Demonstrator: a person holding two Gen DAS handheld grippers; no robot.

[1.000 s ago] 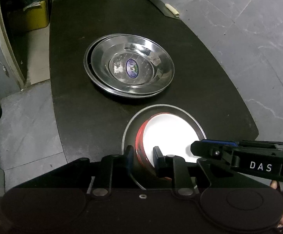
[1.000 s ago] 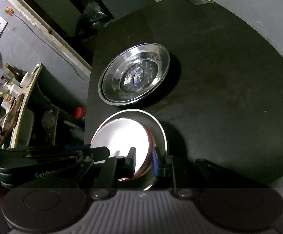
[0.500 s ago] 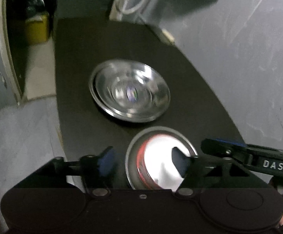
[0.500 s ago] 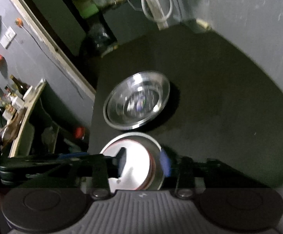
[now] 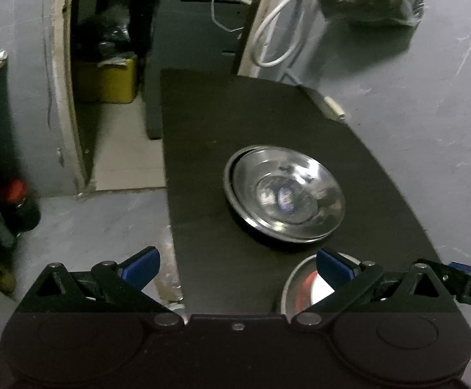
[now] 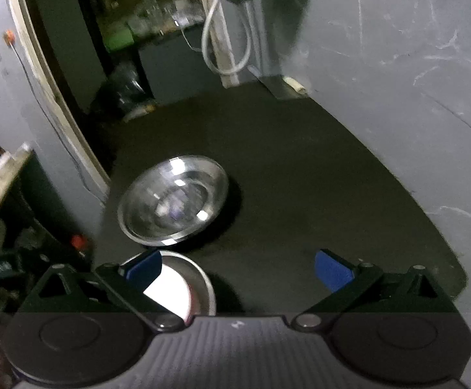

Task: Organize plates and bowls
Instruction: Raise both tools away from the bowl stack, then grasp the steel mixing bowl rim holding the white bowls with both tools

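Left fingers: our left gripper (image 5: 235, 267) has just spread wide, nothing between, having let go of the near stack.
Right fingers: our right gripper (image 6: 237, 267) likewise wide, empty.
Near stack: red-rimmed bowl (image 5: 313, 287) nested in a steel plate (image 6: 203, 283), on the bench (image 5: 219, 168), saving room.
Steel plates (image 5: 284, 194): stacked just beyond the near stack.

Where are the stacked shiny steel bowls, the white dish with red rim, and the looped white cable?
stacked shiny steel bowls (image 5: 285, 194), left wrist view, inner base of the top bowl
white dish with red rim (image 6: 170, 293), right wrist view, white inside
looped white cable (image 5: 277, 24), left wrist view, hanging loop
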